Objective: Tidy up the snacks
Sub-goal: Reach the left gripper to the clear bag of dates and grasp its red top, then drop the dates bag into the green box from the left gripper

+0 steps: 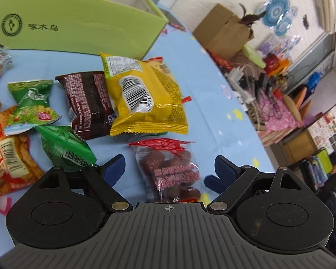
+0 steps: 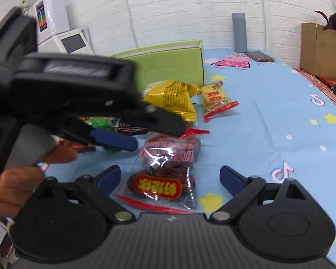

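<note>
Both grippers stand spread wide with nothing between their blue pads. Low over the light blue patterned tablecloth [image 1: 212,94], the left gripper [image 1: 169,170] straddles the clear red-topped bag of dark red dates [image 1: 170,170], its fingers [image 1: 116,168] apart from the plastic on either side. The right gripper [image 2: 170,179] frames the same bag [image 2: 165,172] from the opposite end, fingers [image 2: 230,179] likewise released and not touching it.

That bag lies flat on the cloth, its long axis running roughly along each gripper's line of sight. From the left wrist its red sealed strip points away from the camera; from the right wrist the red oval label sits nearest the lens.

Only the left view shows the pile beyond: a yellow barcode-printed snack pouch [image 1: 145,96] overlapping a dark brown wrapper [image 1: 87,103], two green packets [image 1: 31,105], and the open lime-green cardboard box [image 1: 78,31] behind them. Only the right view shows the left gripper itself [image 2: 114,140] from outside, blurred, with the person's hand [image 2: 15,186] on its handle, plus a small orange-and-red biscuit packet [image 2: 215,98] just beside the yellow pouch [image 2: 172,98].
</note>
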The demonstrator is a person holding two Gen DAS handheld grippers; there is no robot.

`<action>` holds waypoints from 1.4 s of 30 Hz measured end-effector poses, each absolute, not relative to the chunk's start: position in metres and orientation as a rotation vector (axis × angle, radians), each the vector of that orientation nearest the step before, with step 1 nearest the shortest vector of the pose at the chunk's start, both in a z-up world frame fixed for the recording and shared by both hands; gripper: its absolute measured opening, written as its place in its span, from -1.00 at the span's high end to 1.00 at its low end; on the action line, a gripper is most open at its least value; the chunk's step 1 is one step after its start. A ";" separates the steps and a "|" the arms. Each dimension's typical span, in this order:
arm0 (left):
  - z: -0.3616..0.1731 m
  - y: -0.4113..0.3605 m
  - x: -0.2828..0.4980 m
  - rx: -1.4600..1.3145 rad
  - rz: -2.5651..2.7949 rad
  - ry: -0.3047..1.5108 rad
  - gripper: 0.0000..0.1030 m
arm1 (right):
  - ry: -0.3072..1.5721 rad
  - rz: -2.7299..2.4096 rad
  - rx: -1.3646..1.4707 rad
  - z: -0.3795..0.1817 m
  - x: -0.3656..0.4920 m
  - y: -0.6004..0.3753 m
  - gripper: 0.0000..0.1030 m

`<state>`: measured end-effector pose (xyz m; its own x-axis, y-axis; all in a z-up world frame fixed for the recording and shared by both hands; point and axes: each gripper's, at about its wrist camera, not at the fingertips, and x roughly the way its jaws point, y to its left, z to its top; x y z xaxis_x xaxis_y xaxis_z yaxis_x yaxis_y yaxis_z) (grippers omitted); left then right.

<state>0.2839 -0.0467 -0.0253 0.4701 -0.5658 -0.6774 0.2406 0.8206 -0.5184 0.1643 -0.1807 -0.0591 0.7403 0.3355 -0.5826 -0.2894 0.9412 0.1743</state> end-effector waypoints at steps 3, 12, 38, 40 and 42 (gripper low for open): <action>-0.026 -0.052 0.288 -0.346 -0.499 0.968 -0.47 | 0.642 0.305 0.045 -0.065 0.165 -0.174 -0.78; -0.028 -0.053 0.281 -0.368 -0.641 1.034 0.62 | 0.652 0.333 0.026 -0.058 0.157 -0.178 -0.23; 0.071 0.038 0.485 -0.415 -0.473 0.802 0.24 | 0.481 0.424 -0.127 0.035 0.409 -0.104 -0.30; 0.071 0.046 0.472 -0.413 -0.492 0.763 0.13 | 0.461 0.401 -0.103 0.037 0.401 -0.112 -0.50; 0.072 0.055 0.449 -0.420 -0.506 0.718 -0.08 | 0.422 0.402 -0.062 0.037 0.368 -0.126 -0.69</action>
